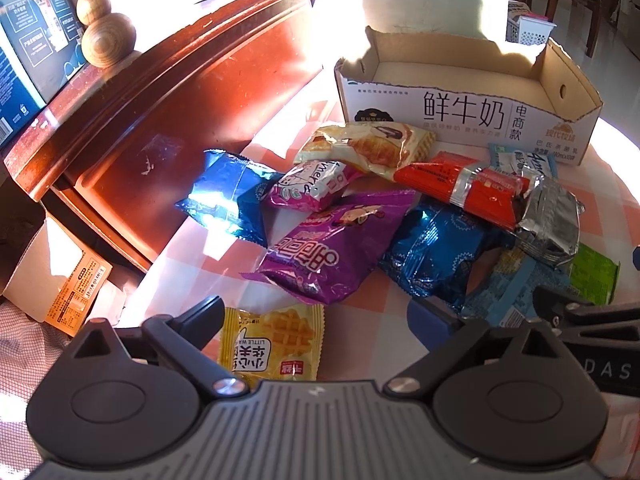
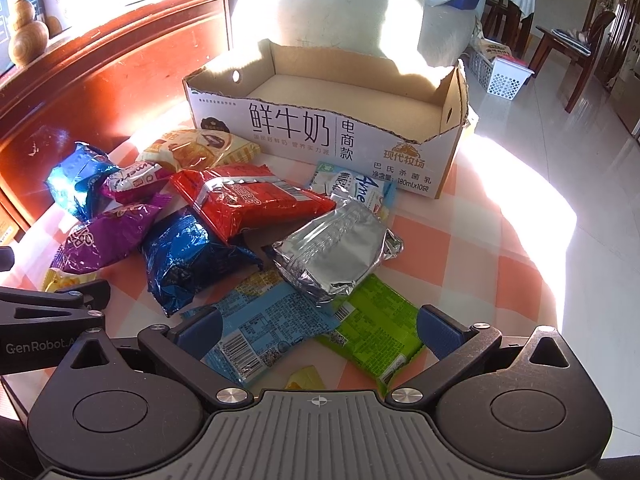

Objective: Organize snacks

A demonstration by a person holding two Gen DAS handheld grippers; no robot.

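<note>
Several snack packets lie piled on a checked tablecloth (image 2: pixel 460 240) in front of an open, empty cardboard milk box (image 2: pixel 336 136), which also shows in the left wrist view (image 1: pixel 464 116). The pile holds a red packet (image 2: pixel 256 200), a silver packet (image 2: pixel 336 252), a blue foil packet (image 2: pixel 188 256), a purple packet (image 1: pixel 332 256), a light blue packet (image 2: pixel 264 324) and a green packet (image 2: pixel 380 332). My left gripper (image 1: pixel 316 316) is open above a yellow waffle packet (image 1: pixel 276 344). My right gripper (image 2: pixel 320 326) is open, low over the light blue and green packets.
A red-brown wooden cabinet (image 1: pixel 160 120) stands left of the table, with a wooden gourd (image 1: pixel 104 28) on top. A small carton (image 1: pixel 60 284) sits low at the left. Chairs (image 2: pixel 568 52) and a white basket (image 2: pixel 500 76) stand on the tiled floor beyond.
</note>
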